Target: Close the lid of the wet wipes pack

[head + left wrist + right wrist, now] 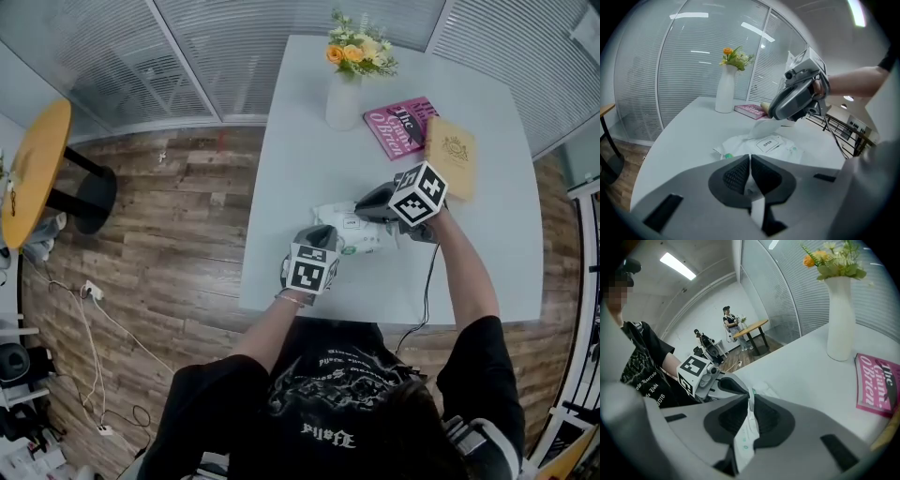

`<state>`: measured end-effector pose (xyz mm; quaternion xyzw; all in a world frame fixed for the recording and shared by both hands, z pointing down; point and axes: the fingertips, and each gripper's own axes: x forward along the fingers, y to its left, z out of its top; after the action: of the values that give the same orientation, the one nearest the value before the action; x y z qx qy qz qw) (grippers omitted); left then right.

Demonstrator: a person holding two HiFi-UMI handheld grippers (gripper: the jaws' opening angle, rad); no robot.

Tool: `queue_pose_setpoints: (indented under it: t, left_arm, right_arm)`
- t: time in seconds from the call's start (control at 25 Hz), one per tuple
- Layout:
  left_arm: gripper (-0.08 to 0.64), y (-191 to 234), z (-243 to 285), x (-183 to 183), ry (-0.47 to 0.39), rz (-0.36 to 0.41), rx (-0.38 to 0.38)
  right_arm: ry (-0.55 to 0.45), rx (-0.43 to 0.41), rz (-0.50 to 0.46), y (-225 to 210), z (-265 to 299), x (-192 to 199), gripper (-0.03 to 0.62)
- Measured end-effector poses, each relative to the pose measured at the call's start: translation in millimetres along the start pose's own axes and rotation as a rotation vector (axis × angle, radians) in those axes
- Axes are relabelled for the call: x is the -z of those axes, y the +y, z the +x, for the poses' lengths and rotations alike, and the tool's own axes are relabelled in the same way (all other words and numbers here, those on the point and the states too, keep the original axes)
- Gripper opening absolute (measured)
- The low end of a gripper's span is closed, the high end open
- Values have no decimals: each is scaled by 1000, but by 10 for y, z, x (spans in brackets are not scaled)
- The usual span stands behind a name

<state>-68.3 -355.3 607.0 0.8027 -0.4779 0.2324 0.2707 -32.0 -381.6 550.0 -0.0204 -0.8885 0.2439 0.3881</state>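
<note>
Well, my left gripper was clamped tight on the near edge of the pack, its pads closed with white film pinched between them. My right gripper was closed too, on a thin white strip of the pack with green marks, which rose from the pack's far end up into the jaws. So the pack lay stretched between my two grippers, low on the left and lifted on the right, and its body rested crumpled on the table. The lid, marked OPEN, faced up on the pack's top, between the two grips and nearer the right one; it seemed to lie flat, though I could not tell whether it was pressed shut.

The pack sat near the table's near edge, about midway along it. To its left the tabletop was bare out to the side edge, and bare again on the far side up to the vase. A pink book and a tan book lay beyond my right gripper, the tan one just beside its marker cube and well apart from the pack.
</note>
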Motion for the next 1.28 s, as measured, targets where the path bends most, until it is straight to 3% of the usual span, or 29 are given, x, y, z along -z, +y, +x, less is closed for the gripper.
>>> queue_pose_setpoints:
  t: [0.44,0.68,1.28]
  left_arm:
    - [17,-15,5,-4,-17,9,6]
    - [17,-2,29,-23,-38,54,4]
    - [17,-13,9,0,-33,36,-3]
  right_arm:
    - [46,-95,45,160,118,188,35]
    - [66,-81,45,178,190,284,23]
    - [27,11,162,85,353,440,0]
